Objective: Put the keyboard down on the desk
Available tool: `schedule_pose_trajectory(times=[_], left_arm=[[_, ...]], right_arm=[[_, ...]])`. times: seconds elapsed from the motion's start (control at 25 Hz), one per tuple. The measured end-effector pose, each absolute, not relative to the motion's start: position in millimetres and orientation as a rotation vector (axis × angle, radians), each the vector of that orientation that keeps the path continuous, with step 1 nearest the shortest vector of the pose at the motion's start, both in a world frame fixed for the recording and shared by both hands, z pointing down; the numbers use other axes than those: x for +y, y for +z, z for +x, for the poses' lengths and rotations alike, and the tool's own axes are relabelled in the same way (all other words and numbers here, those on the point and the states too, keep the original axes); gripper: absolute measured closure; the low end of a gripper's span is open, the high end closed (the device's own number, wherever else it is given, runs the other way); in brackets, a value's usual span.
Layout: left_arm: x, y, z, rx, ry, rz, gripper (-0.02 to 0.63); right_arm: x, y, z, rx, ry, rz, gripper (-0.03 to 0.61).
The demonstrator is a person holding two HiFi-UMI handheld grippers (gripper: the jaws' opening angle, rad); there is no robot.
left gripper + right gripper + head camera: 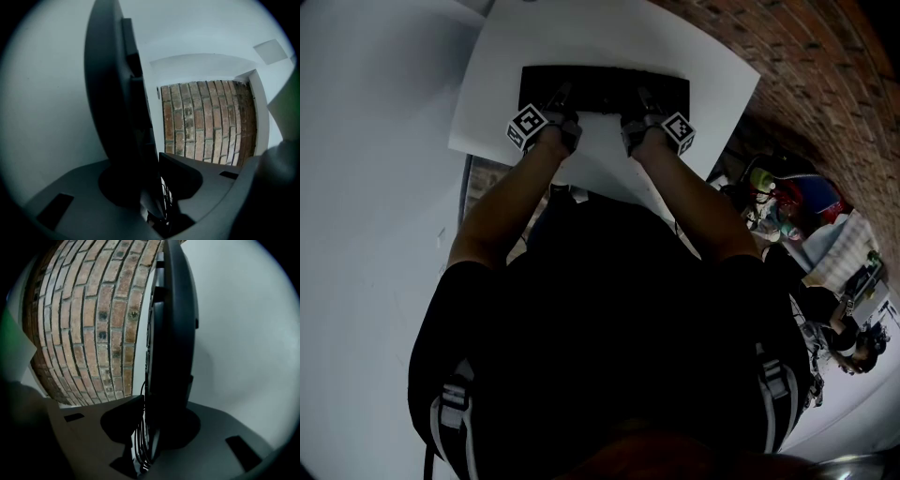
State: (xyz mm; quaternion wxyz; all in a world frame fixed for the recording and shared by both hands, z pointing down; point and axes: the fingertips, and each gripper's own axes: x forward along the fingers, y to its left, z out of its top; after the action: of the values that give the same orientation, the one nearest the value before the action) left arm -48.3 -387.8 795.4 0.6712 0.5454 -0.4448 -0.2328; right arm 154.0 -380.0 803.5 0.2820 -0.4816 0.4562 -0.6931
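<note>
While the person leans over the white desk (694, 66), the black keyboard (605, 84) lies flat on its top, long side across the view and nearer the far edge than the near one. Bare white surface shows all round it.

Both tongs reach in from the near side. The left gripper (560, 97) meets the keyboard's near edge towards its left end, and the right gripper (641, 99) meets the same edge towards its right end, each with its marker cube turned outward. The person's forearms run straight back from them.

From the left gripper view the keyboard is seen edge-on as a dark slab that stands between the jaws. The jaws are only partly open (about a slab's thickness and a little more), and a thin bright gap with some thin cables in it shows between the slab and the jaw on the brick-wall side. So the pads do not seem to press on it.

Much the same shows in the right gripper view. The keyboard's edge sits between jaws that are slightly apart, with a narrow slit and thin cables on the brick-wall side, so the grip looks loose and not clamped.

Beyond the desk stands a brick wall (825, 84), and a heap of coloured clutter (783, 202) lies on the floor to the person's right.
</note>
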Motion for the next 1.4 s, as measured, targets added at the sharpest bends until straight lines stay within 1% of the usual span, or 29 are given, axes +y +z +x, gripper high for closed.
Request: schedule_pose_trajectory(times=[0.2, 0.44, 0.68, 0.88, 1.4], left_arm=[[-389.6, 795.2, -49.4, -1.007, -0.537, 1.226, 0.467], [-390.9, 790.8, -47.8, -1.009, -0.533, 1.228, 0.422], [-387.9, 785.4, -48.8, -1.034, -0.504, 1.241, 0.377], [-384.6, 786.1, -50.0, -1.056, -0.484, 1.24, 0.356], [-369.6, 781.5, -56.5, -1.056, -0.474, 1.225, 0.341]], right_arm=[[-379.3, 799.9, 152.0, 1.2, -1.862, -1.279, 0.419], [-379.5, 791.7, 148.4, 1.268, -1.866, -1.321, 0.37], [-376.5, 789.3, 148.0, 1.258, -1.869, -1.335, 0.341], [-372.1, 792.4, 152.5, 1.226, -1.876, -1.358, 0.325], [-353.2, 791.9, 146.4, 1.193, -1.918, -1.36, 0.322]])
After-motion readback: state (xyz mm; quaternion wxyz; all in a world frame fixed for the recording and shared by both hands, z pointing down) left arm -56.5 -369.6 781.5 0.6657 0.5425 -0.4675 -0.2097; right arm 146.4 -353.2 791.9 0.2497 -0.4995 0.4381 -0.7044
